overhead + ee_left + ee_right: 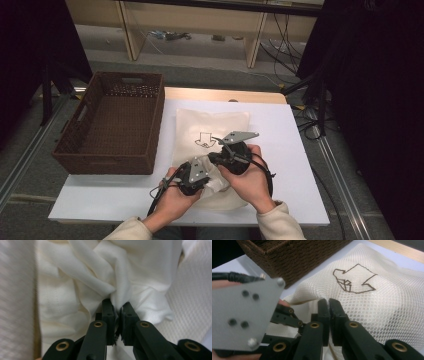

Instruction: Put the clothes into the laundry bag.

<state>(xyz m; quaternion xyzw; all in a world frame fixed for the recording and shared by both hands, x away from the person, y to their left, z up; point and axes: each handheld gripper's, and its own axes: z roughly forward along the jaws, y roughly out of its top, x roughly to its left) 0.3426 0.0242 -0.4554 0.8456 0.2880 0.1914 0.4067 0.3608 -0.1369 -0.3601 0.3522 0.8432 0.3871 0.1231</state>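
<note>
A cream mesh laundry bag (212, 125) with a dark outline print lies on the white table. My right gripper (214, 158) is shut on the bag's near edge, and in the right gripper view its jaws (328, 301) pinch the mesh (374, 302) just below the print. My left gripper (207, 182) is shut on a white cloth (217, 187) at the bag's mouth. In the left gripper view a bunched fold of that cloth (120, 287) is squeezed between the left gripper's pads (117, 306). The left gripper's grey plate (244, 315) sits close beside the right jaws.
A dark brown wicker basket (107, 162) stands on the table's left, beside the bag, and its wall (294, 255) rises just behind the grippers. Bare white tabletop (285, 150) lies to the right. Shelving and cables stand on the floor beyond the table.
</note>
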